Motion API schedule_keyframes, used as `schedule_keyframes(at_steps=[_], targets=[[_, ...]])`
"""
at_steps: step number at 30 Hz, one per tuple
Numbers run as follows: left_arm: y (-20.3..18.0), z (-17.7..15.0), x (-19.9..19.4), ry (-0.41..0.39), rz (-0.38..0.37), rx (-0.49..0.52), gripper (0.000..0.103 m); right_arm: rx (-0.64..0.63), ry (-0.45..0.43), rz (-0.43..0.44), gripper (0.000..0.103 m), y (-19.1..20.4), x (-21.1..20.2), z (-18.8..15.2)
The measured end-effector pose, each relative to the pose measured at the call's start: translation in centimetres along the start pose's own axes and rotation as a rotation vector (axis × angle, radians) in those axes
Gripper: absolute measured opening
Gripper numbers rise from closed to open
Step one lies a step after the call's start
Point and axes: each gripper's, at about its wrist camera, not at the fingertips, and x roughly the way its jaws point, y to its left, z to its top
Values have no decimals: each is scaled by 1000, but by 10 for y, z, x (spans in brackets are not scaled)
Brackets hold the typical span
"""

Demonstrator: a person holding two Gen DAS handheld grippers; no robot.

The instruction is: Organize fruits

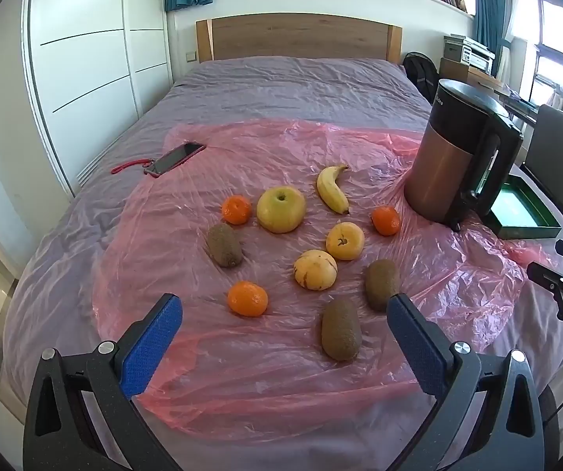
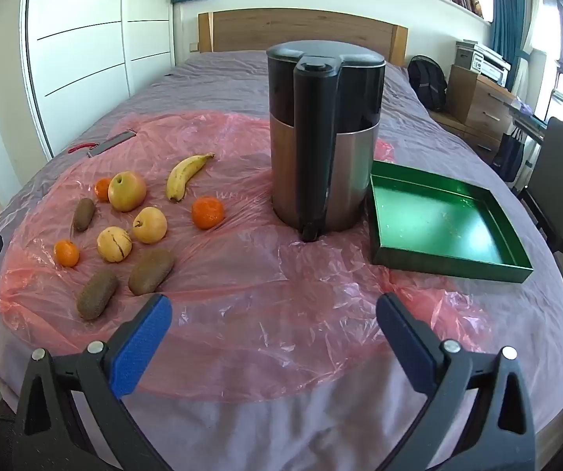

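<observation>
Fruits (image 1: 313,251) mid-sheet, tray (image 2: 513,263) near bed edge, both claws wide

The letters "DAS" are seen in white on the black frame of the right gripper (image 1: 544,263), cut off at the picture's edge. A small logo on the kettle (image 1: 450,157) is too blurred to be read.
</observation>
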Motion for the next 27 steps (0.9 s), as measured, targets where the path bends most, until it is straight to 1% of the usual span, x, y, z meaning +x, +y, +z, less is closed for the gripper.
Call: schedule_keyframes(at_steps=[13, 27], targets=[[-1, -1, 1, 3, 10, 3, 102, 9, -8, -4, 103, -4, -2, -1], [-1, -3, 4, 8, -6, -12, 102, 25, -9, -1, 103, -4, -1, -1]])
